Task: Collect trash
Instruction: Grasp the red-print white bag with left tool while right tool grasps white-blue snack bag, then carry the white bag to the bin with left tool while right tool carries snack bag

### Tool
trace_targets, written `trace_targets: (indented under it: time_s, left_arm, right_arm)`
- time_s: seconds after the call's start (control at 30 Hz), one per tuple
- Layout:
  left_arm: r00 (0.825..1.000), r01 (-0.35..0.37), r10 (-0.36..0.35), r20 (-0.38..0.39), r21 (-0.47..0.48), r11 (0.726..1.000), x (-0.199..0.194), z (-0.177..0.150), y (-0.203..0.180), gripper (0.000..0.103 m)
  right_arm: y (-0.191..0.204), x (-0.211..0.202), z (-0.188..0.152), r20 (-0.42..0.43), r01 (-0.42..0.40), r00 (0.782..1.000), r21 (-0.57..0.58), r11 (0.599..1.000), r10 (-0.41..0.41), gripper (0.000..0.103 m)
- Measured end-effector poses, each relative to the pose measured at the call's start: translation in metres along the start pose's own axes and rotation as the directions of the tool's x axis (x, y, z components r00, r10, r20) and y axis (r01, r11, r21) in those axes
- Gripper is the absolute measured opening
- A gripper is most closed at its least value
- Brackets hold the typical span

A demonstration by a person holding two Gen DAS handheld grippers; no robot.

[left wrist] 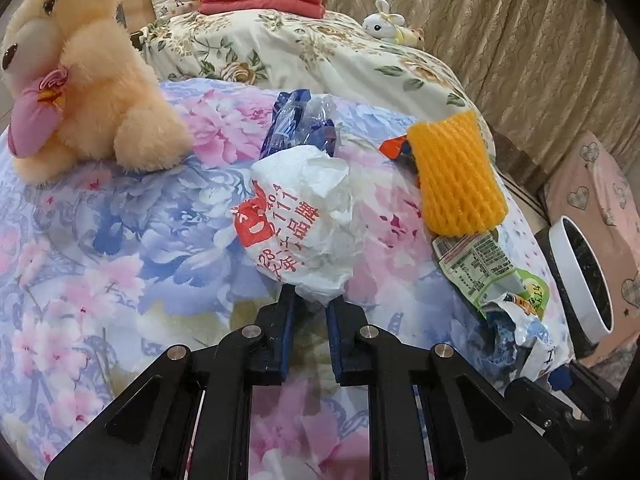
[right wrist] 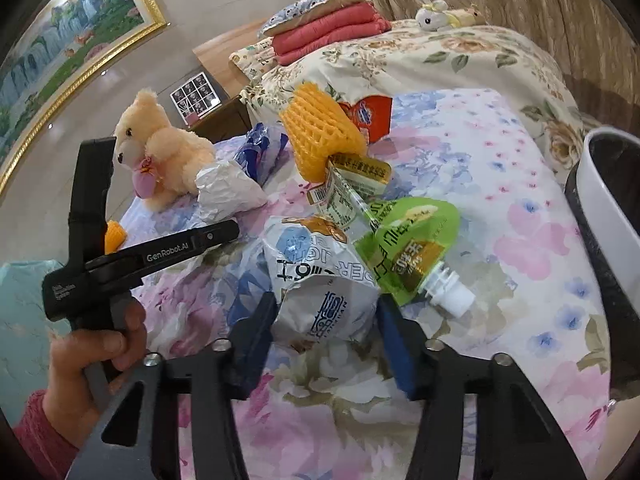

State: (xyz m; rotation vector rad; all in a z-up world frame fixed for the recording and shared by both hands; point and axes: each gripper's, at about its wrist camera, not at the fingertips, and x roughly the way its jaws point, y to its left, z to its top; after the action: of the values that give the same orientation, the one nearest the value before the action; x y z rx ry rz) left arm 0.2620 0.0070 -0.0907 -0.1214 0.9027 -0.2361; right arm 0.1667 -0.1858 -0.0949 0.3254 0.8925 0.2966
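The left hand-held gripper (left wrist: 310,300) has its blue-padded fingers narrowed onto the bottom edge of a crumpled white plastic bag with red print (left wrist: 298,216), which rests on the floral-quilted bed (left wrist: 120,240) straight ahead of it, with a blue and clear plastic wrapper (left wrist: 298,120) just beyond. The right hand-held gripper (right wrist: 326,320) stands half-wide with its pads on either side of a crumpled white snack packet with blue lettering (right wrist: 320,280), though actual contact cannot be told; a green spouted drink pouch (right wrist: 412,244) touches the packet to the right-front, an orange foam fruit net (right wrist: 316,128) lies further ahead, and a white-rimmed black bin (right wrist: 608,216) sits at the far right.
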Motion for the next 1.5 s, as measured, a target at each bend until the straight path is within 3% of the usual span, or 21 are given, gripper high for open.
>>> trace_targets:
  time_s: [0.4,0.77,1.5]
  left_arm:
    - [0.999,0.002,-0.001,0.033,-0.019,1.000,-0.048,-0.030,-0.004,0.009]
    - [0.998,0.049,-0.051,0.032,0.050,0.998,-0.071,-0.063,-0.060,0.009]
    - [0.984,0.176,-0.179,-0.005,0.213,0.961,-0.074,-0.062,-0.160,0.009]
  right_arm:
    - [-0.014,-0.037,-0.006,0.033,-0.084,0.996,0.046,0.995,0.082,0.044]
    - [-0.041,-0.076,0.000,0.098,-0.057,0.994,0.070,0.996,0.050,0.044]
    - [-0.117,-0.139,0.002,0.189,0.034,0.979,0.192,0.981,-0.071,0.044]
